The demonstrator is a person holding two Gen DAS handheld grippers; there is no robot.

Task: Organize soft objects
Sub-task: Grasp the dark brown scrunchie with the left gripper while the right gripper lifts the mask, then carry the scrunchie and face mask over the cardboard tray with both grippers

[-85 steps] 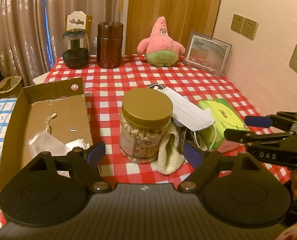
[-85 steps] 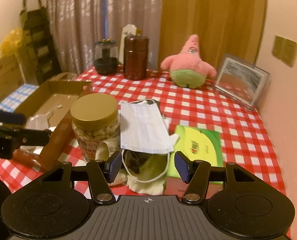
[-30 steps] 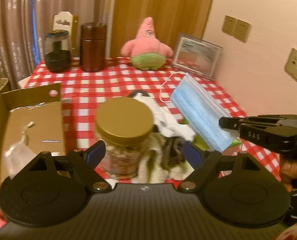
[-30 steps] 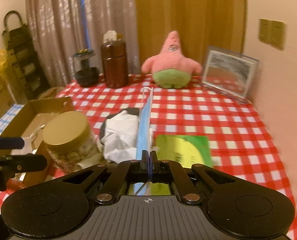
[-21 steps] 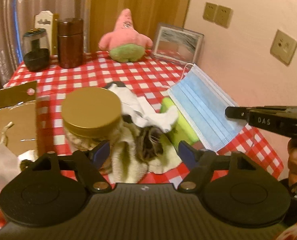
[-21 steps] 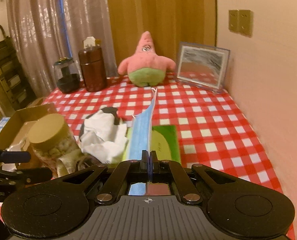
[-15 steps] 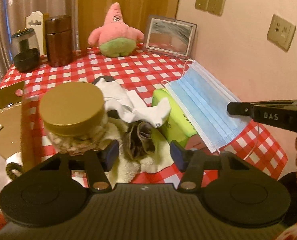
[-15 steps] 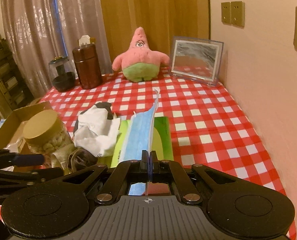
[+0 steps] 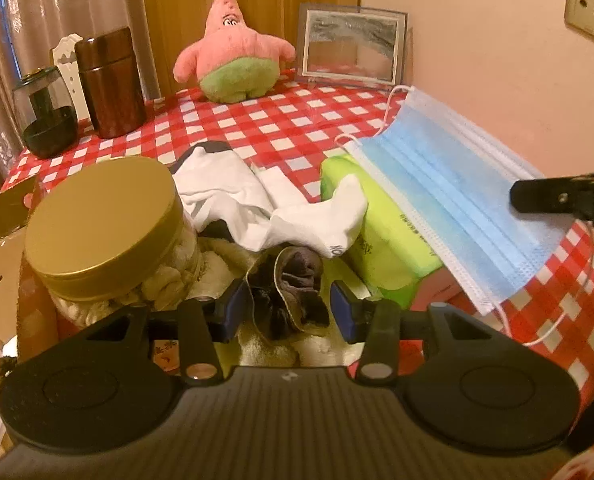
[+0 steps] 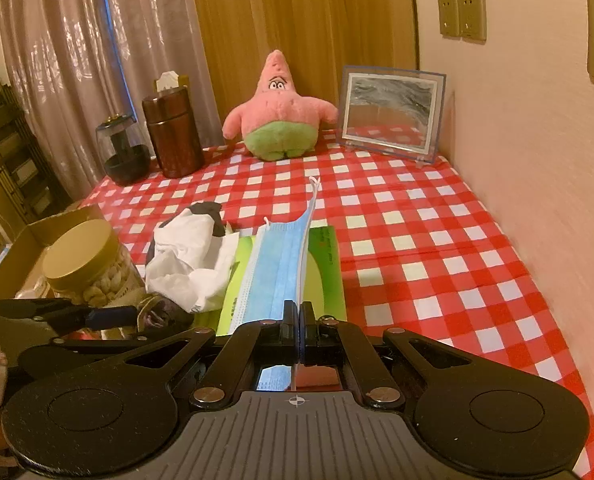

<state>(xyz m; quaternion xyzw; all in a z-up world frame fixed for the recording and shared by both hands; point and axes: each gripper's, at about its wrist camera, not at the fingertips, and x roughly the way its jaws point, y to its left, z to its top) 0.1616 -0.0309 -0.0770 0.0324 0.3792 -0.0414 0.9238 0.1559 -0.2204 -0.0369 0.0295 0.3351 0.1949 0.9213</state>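
At bottom centre our left gripper (image 9: 284, 307) is closing around a dark crumpled sock (image 9: 293, 292), pads not yet pressing. Our right gripper (image 10: 295, 316) pinches the blue face mask (image 10: 281, 268) edge-on. Farther back, mid-left, white cloth (image 9: 233, 204) lies beside the gold-lidded jar (image 9: 105, 216).

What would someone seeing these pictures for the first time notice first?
Probably the blue face mask, pinched in the shut right claw and held up over the green tissue pack. Next, the pink starfish plush sitting at the far edge of the red checked tablecloth. In front, the left claw is closing around a dark crumpled sock beside the gold-lidded jar.
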